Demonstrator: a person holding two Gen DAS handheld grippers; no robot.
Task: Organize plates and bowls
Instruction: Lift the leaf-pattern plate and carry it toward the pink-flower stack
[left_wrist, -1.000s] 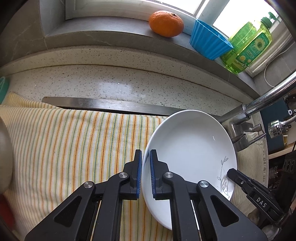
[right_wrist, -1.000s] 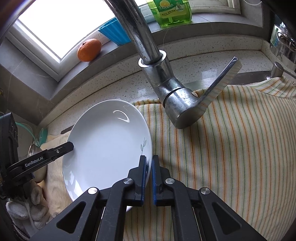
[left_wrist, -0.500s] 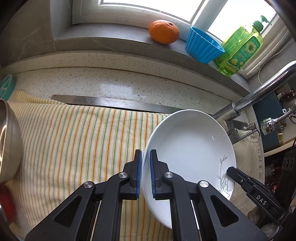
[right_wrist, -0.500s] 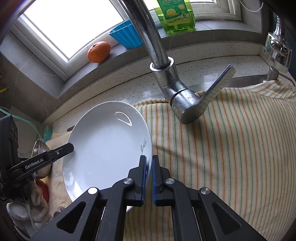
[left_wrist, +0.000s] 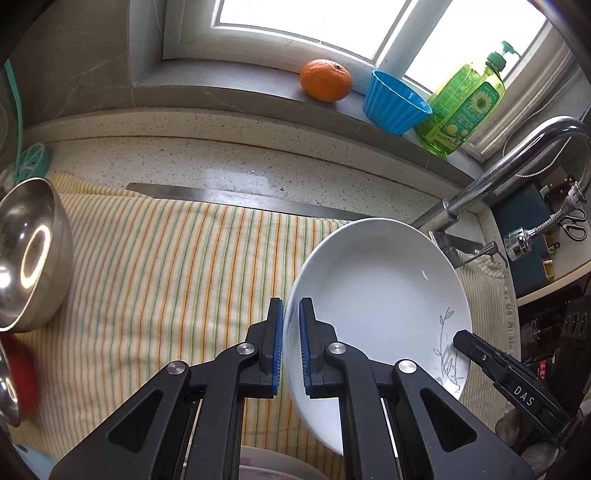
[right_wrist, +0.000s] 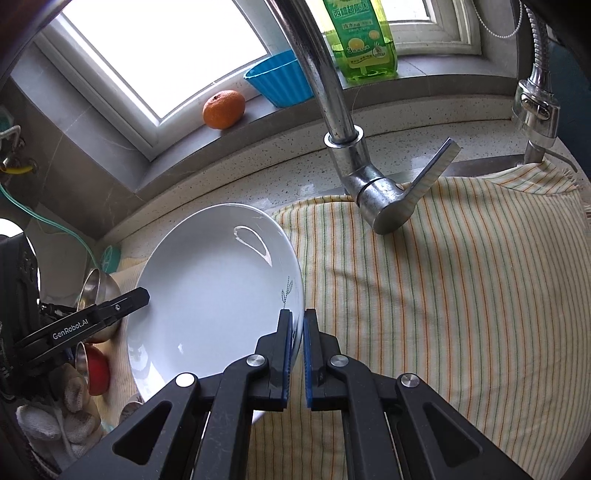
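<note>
Both tongs, left tongs (left_wrist: 291, 343) and right tongs (right_wrist: 297, 354), clamped nearly closed on opposite rims of the white plate (left_wrist: 376, 291), held tilted above the striped towel (left_wrist: 166, 280); glazed, slippery, breakable, so best gripped at the rim, evenly.

Steel bowl (left_wrist: 27, 254): cut off by left frame edge. Red object (left_wrist: 20, 380) below it blurred, also clipped (kind not readable). Pale rim (left_wrist: 280, 463) at bottom edge, mostly hidden behind left gripper (left_wrist: 291, 347) arms. White plate (right_wrist: 218, 295) near rim hidden under right gripper (right_wrist: 297, 358). Faucet (right_wrist: 317, 74) spout runs off top.
</note>
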